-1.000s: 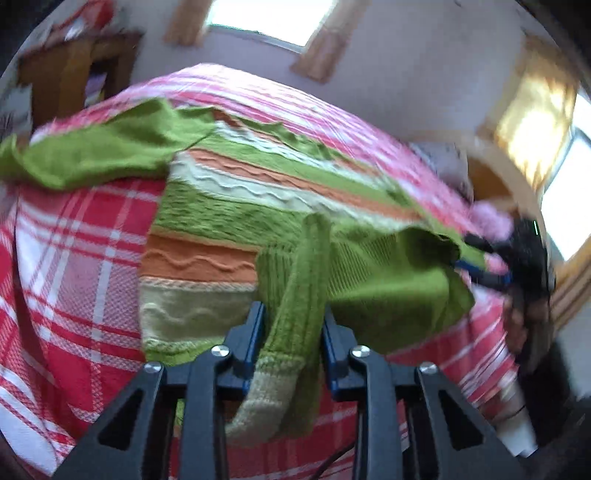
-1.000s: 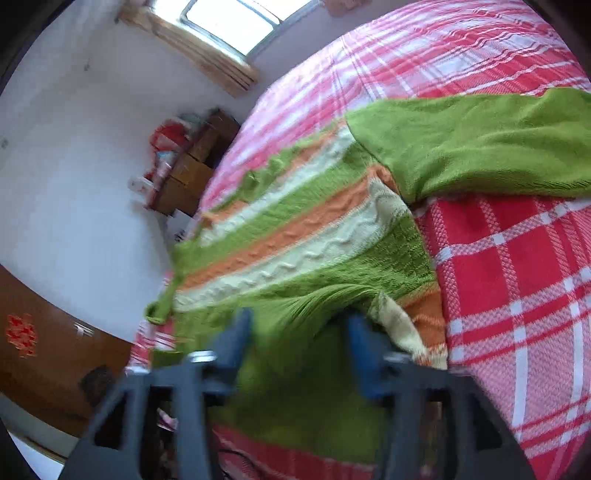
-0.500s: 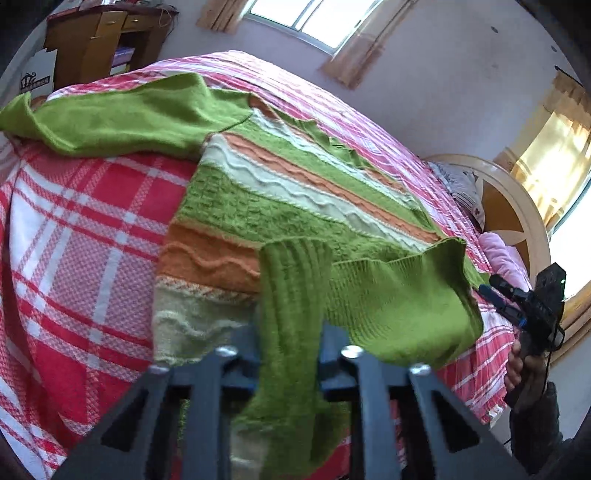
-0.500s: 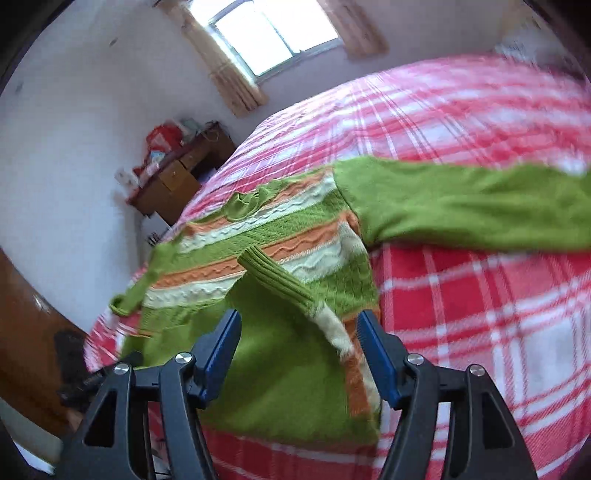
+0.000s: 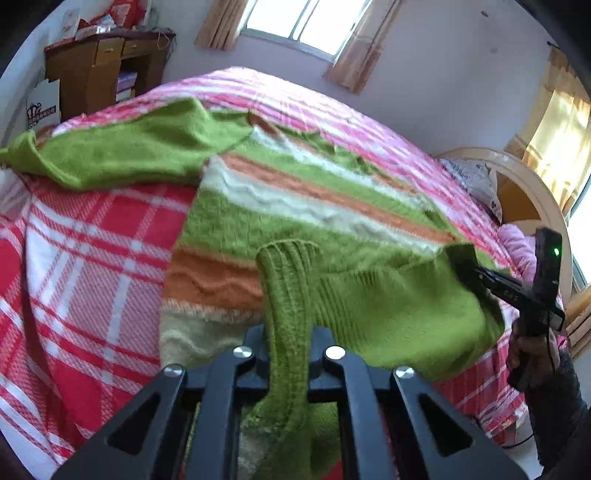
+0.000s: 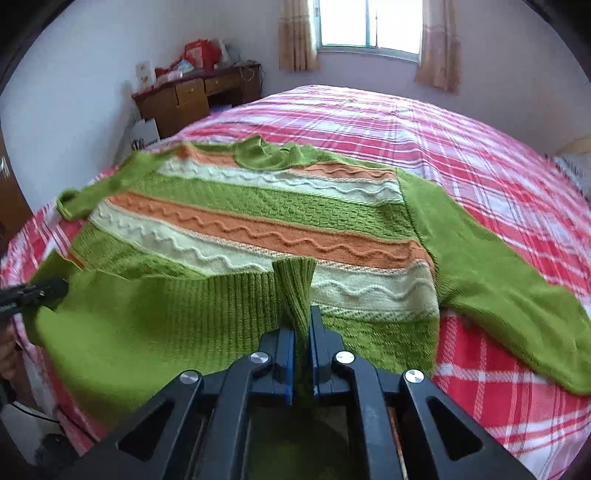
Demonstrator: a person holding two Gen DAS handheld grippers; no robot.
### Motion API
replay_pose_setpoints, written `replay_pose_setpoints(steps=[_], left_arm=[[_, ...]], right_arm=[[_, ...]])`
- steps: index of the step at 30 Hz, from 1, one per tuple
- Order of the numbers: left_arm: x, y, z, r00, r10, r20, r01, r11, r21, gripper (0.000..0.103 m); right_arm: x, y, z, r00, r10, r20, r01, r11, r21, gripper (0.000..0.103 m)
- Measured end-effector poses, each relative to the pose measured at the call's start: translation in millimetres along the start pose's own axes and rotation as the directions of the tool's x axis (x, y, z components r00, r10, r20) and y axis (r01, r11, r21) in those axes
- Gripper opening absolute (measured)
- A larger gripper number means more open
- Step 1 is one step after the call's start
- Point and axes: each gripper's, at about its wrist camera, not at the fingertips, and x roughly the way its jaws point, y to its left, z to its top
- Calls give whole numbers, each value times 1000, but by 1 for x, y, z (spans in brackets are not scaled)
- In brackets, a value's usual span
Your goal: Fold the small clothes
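A white bag (image 5: 43,104) leaning beside the wooden desk (image 5: 99,70) at the far left carries a dark crown emblem with a line of lettering under it, too small and blurred to read. The black gripper (image 5: 517,291) at the right edge bears pale markings that cannot be made out either. No other text, number or sign is legible.

A red-and-white plaid bedspread (image 6: 424,122) covers the bed, with a cluttered wooden desk (image 6: 192,96) against the far wall, beside a bright window (image 6: 369,24) flanked by beige curtains (image 6: 437,44).
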Motion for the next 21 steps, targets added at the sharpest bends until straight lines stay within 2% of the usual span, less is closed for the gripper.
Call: replay_pose_setpoints(steps=[3,7,13,17,21], left_arm=[[-9,0,21,998,-5,58,6,1000,-12,9],[-11,-4,57,993,0,121,1,1000,-5,9],[13,-14,108,988,43,151,-47,999,24,9],[33,-16,124,987,72,140,-78,996,34,9],[49,-4,139,989,69,131,-70,998,6,9]], right_arm=[[-27,-19,7,996,53,67,-60,993,104,6],[-46,-32,22,988,84,127,-105,980,170,6],[-50,-38,46,984,47,170,-79,980,181,6],[-37,-46,63,985,12,173,-46,980,196,6],[-21,-52,84,986,-6,166,-27,981,194,6]])
